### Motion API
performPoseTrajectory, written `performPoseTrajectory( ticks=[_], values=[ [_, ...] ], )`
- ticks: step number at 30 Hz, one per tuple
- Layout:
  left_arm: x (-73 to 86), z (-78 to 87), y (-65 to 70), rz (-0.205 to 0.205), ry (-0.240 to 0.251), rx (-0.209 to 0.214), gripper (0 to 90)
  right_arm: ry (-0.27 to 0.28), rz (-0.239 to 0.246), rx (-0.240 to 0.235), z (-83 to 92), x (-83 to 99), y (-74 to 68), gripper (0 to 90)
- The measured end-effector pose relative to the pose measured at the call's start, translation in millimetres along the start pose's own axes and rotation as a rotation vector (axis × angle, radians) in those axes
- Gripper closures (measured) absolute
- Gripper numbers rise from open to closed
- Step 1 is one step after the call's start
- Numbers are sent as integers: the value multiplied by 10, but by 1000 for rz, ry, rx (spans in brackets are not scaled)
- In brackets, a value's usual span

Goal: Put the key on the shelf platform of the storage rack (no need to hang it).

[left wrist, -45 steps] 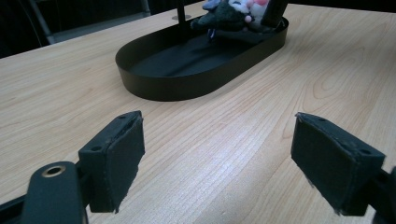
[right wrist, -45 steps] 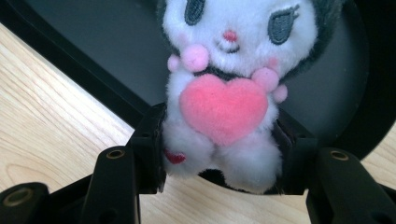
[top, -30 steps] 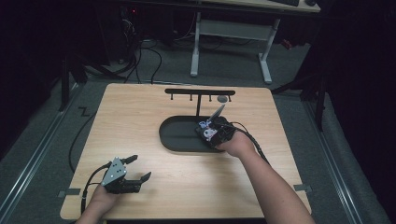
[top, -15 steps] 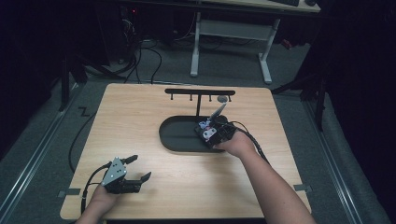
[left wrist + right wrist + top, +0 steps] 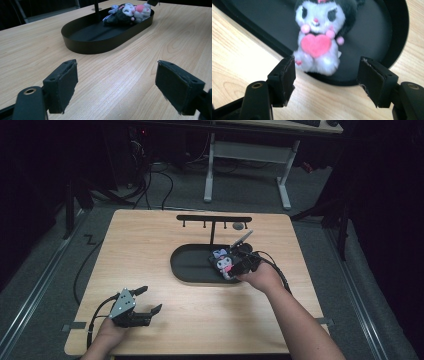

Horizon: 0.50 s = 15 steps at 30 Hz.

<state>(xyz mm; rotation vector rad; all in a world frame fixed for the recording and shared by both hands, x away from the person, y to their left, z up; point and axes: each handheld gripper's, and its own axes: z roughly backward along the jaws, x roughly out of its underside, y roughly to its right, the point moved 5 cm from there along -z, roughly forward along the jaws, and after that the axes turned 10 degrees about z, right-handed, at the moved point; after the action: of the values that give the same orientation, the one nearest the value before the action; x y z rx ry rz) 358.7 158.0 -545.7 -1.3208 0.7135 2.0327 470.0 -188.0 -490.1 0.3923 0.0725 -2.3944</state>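
The small white-and-black plush toy with a pink heart lay at the near right end of the oval black tray. Just beside that end, the right hand-held gripper gaped wide, empty; straddling the plush's body squarely looked wisest. Well nearer than the tray, the left hand-held gripper rested wide open, empty, on the wooden bench.

The left claw sits low near the person's edge of the worktop, held in the left hand, its 2 jaws spread wide with nothing between them. The right claw is farther out, at the end of an outstretched right forearm, its jaws likewise parted and empty.
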Motion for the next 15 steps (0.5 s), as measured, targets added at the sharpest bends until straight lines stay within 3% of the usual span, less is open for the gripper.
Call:
performPoseTrajectory(
  ticks=[7, 11, 15],
  values=[
    [0, -4, 4, 2, -2, -3, 189, 61, -5, -2, 144, 105, -18, 310],
    [3, -4, 11, -4, -5, -7, 187, 88, 13, 4, 165, 202, -55, 313],
    [9, 6, 20, -7, -10, -4, 180, 131, -4, -8, 164, 322, -109, 313]
  ],
)
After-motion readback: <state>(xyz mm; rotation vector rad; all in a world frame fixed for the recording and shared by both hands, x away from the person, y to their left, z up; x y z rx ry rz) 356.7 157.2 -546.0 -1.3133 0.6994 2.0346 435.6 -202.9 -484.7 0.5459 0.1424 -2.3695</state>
